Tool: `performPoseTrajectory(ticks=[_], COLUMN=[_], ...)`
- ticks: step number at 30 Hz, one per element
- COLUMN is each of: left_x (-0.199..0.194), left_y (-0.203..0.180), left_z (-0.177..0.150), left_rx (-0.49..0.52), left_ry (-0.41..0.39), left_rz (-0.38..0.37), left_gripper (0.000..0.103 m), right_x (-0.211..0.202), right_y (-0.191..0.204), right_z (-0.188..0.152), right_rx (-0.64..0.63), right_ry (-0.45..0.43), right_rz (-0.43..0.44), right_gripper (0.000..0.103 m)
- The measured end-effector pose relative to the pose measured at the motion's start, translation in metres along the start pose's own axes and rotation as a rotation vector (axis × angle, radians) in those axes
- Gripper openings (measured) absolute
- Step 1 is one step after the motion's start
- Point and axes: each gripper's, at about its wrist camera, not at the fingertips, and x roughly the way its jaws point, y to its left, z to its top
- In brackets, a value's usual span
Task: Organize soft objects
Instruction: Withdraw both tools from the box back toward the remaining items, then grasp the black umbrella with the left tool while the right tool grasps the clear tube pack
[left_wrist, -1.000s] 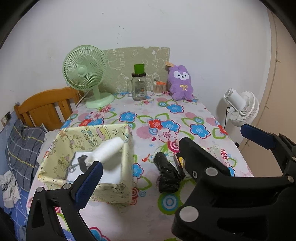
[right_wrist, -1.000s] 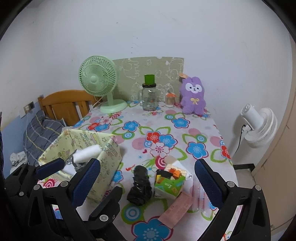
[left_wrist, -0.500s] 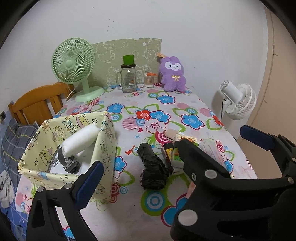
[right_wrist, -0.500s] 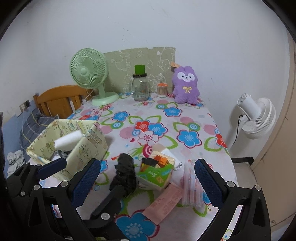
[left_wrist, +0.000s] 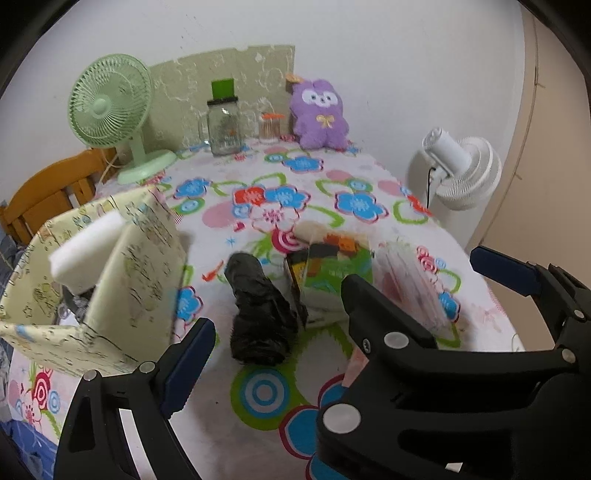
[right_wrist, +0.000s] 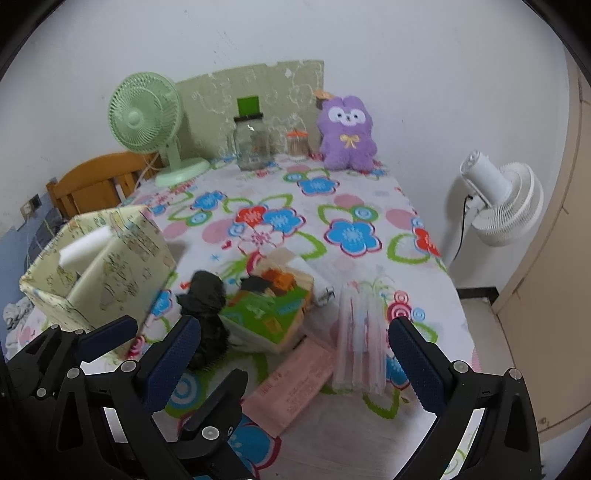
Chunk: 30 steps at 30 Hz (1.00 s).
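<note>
Across the flowered tablecloth (right_wrist: 347, 199) that covers the table, the work looks partly done. Largest of what matters is the yellow patterned storage box (left_wrist: 122, 280) at the left near edge; a white roll (left_wrist: 86, 247) already leans out over its rim, with some dark item beneath that I cannot make out. So at least one soft thing is stowed.

Left out on the cloth, just right of the box, lies a black crumpled bundle (left_wrist: 258, 310), probably a rolled bag or cloth. Touching it on the right is a green tissue pack (right_wrist: 269, 314), then a clear packet of pale pink strips (right_wrist: 360, 339) and a pink paper slip (right_wrist: 295, 384) half under the pack. At the far edge a purple plush rabbit (right_wrist: 347, 133) sits against the wall, well apart from the box, near a glass jar (right_wrist: 253, 142) and a green desk fan (right_wrist: 147, 118). By my reckoning the bundle, the tissues and perhaps the plush still need to go in.

Both tools are low over the near edge. The left gripper (left_wrist: 340, 295) is spread wide with its jaws just now narrowing a little, the black bundle ahead between the fingers but untouched. The right gripper (right_wrist: 295, 354) is spread wide too, empty, framing the tissue pack and the pink strips.
</note>
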Motion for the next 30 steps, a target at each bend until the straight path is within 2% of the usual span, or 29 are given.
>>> performPoseTrajectory(ticks=[5,11,13,18,21,26,30], left_x=[0.018,0.03,0.033,0.037,0.04,0.046,0.052], left_y=[-0.001,0.001,0.003,0.007,0.009,0.007,0.006], left_z=[-0.009,-0.015,-0.015,-0.012,-0.008,-0.003,-0.001], left_rx=[0.008,0.012,0.01,-0.01,-0.012,-0.01,-0.003], left_ry=[0.061,0.096,0.108,0.109,0.095,0.098,0.103], left_rz=[0.008,0.008,0.009,0.019,0.027,0.042,0.052], left_gripper=[0.093,0.092,0.089,0.088,0.083,0.083,0.082], right_x=[0.016,0.031,0.035,0.039,0.042,0.05,0.056], right_y=[-0.003,-0.008,-0.011,-0.017,-0.021,-0.028,-0.032], right_z=[-0.01,-0.018,-0.019,-0.015,-0.012,-0.009,-0.009], right_rx=[0.008,0.031,0.04,0.054,0.054,0.063,0.076], right_ry=[0.045,0.098,0.11,0.109,0.109,0.123,0.141], right_rz=[-0.012,-0.023,-0.026,-0.044,-0.05,-0.046,-0.037], right_gripper=[0.103,0.099,0.098,0.097,0.094,0.088,0.088])
